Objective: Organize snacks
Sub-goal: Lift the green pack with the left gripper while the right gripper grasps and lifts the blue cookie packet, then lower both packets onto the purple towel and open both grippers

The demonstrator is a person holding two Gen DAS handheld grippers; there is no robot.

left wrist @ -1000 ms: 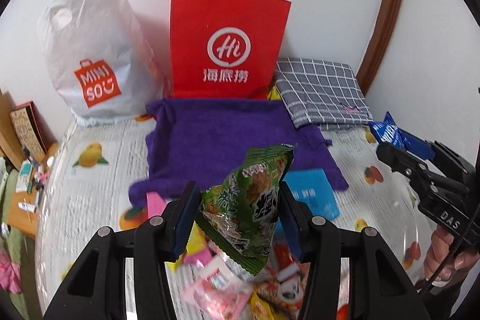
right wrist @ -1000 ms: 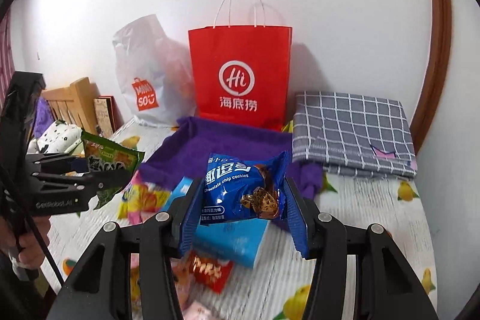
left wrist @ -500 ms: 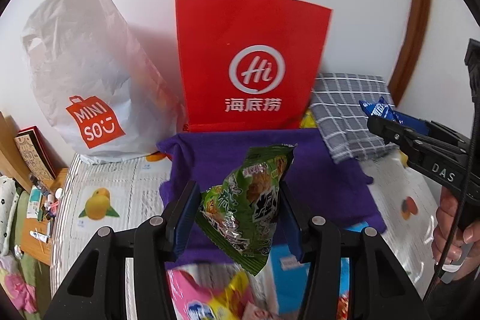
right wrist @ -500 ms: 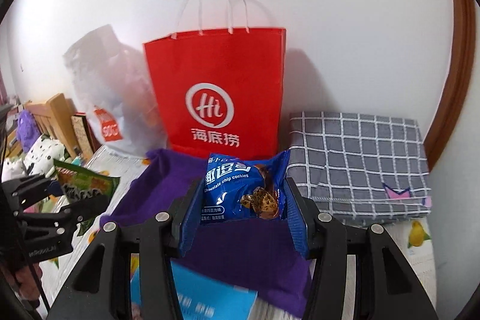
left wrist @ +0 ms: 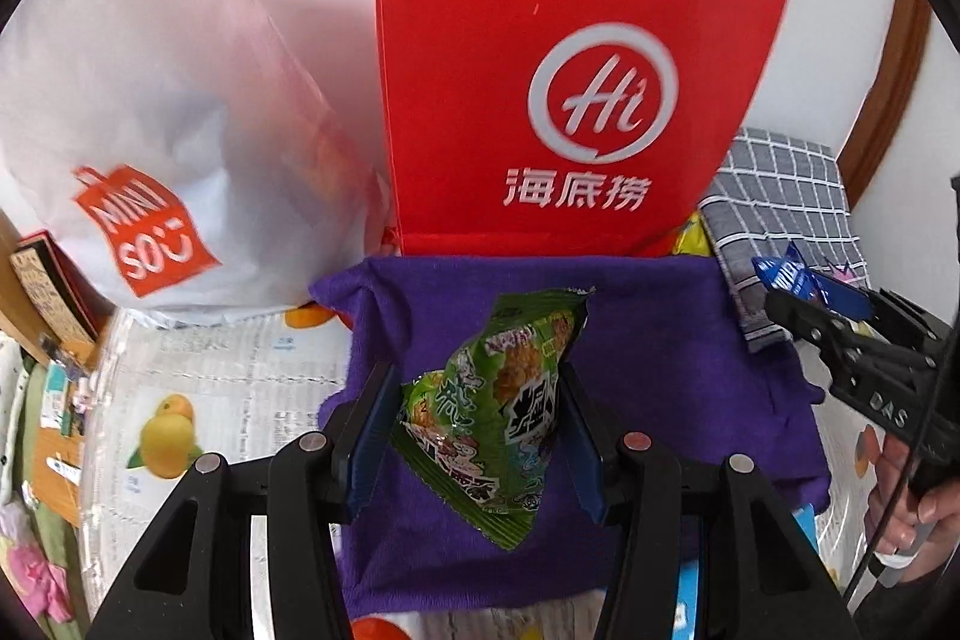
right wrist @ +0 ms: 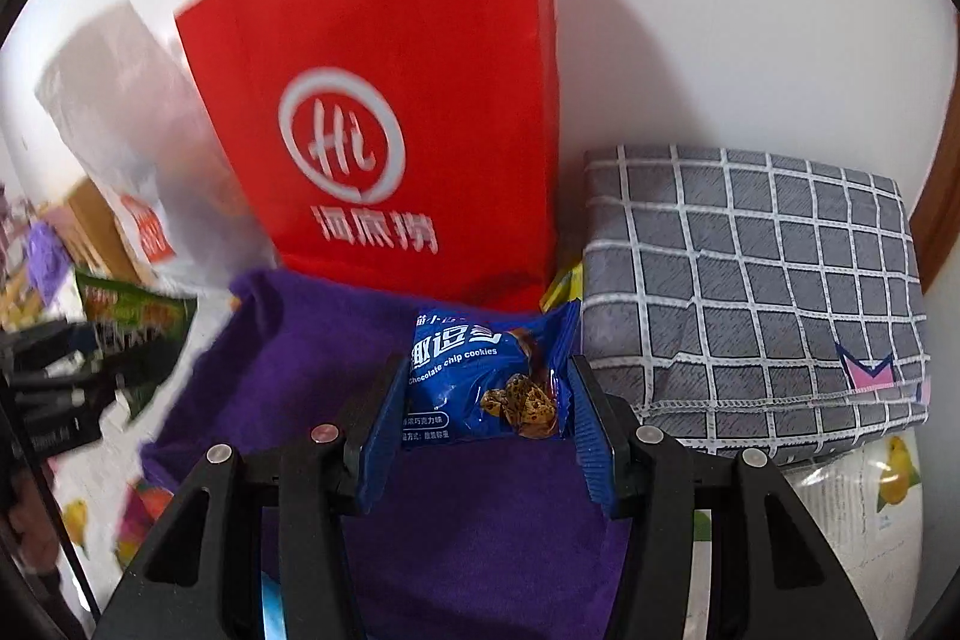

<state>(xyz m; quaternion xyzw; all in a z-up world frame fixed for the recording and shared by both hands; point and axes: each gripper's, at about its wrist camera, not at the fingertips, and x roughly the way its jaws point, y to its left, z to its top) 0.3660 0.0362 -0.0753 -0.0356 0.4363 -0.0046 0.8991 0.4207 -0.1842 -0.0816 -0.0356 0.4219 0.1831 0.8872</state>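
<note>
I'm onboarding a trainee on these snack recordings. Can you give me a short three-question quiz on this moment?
1. True or false: the left tool holds a green snack packet.
2. What does the right tool grip? A) blue cookie packet B) yellow box C) nothing
3. What colour is the cloth lying below both tools, in front of the red paper bag?

Key: 1 true; 2 A; 3 purple.
</note>
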